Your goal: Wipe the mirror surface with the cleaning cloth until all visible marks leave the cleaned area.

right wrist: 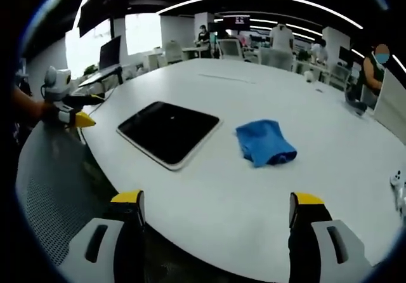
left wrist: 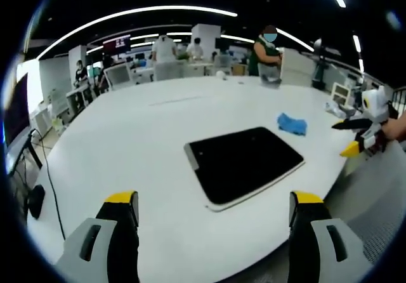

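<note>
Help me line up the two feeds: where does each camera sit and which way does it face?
Left gripper view: on the left gripper, facing across the table at the mirror; its open jaws show.
Right gripper view: on the right gripper, facing the cloth; open jaws show.
Shared: mirror, cloth, table, and each other's gripper.

Both hand-held grippers [left wrist: 214,214] [right wrist: 216,214] wide apart, empty

Dark mirror [left wrist: 244,162] flat on white table [left wrist: 146,137], blue cloth [left wrist: 292,124] beside
</note>
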`<state>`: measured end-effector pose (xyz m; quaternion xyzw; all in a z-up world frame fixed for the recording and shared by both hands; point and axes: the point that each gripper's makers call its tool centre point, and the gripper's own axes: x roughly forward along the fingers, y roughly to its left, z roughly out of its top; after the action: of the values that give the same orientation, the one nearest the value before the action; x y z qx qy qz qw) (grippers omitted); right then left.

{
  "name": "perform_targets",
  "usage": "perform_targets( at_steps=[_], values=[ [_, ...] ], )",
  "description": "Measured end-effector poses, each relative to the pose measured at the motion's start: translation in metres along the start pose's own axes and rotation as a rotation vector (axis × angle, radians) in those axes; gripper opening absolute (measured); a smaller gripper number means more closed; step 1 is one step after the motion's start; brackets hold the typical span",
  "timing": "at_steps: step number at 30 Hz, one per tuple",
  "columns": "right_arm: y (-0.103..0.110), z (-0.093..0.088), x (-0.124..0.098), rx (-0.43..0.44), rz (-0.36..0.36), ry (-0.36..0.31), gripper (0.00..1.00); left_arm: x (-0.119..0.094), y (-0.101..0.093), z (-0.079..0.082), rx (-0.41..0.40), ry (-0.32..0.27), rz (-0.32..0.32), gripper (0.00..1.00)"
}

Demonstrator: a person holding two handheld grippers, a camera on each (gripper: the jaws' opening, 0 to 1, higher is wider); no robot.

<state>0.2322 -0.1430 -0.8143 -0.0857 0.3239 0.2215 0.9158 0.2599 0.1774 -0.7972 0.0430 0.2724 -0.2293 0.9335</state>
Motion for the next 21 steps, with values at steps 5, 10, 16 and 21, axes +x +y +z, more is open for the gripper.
perform_targets(
  at_steps=[5, 10, 16, 21],
  values=[
    [-0.0005, -0.0014, -0.0004, -0.002, -0.005, 0.004, 0.93, -0.0006, -0.0001, 0.0008, 0.013, -0.001, 0.003, 0.99],
    [0.0014, -0.0015, -0.0004, -0.002, 0.002, 0.005, 0.93, -0.0011, 0.0011, 0.0026, 0.019, -0.011, 0.008, 0.99],
    [-0.0027, -0.0009, -0.002, 0.015, -0.01, -0.002, 0.93, -0.0016, 0.0016, 0.0026, 0.013, -0.011, 0.012, 0.99],
    [-0.0027, -0.0009, -0.0025, 0.017, -0.015, -0.006, 0.93, -0.0012, 0.0005, 0.0018, 0.016, -0.007, 0.005, 0.99]
  ],
)
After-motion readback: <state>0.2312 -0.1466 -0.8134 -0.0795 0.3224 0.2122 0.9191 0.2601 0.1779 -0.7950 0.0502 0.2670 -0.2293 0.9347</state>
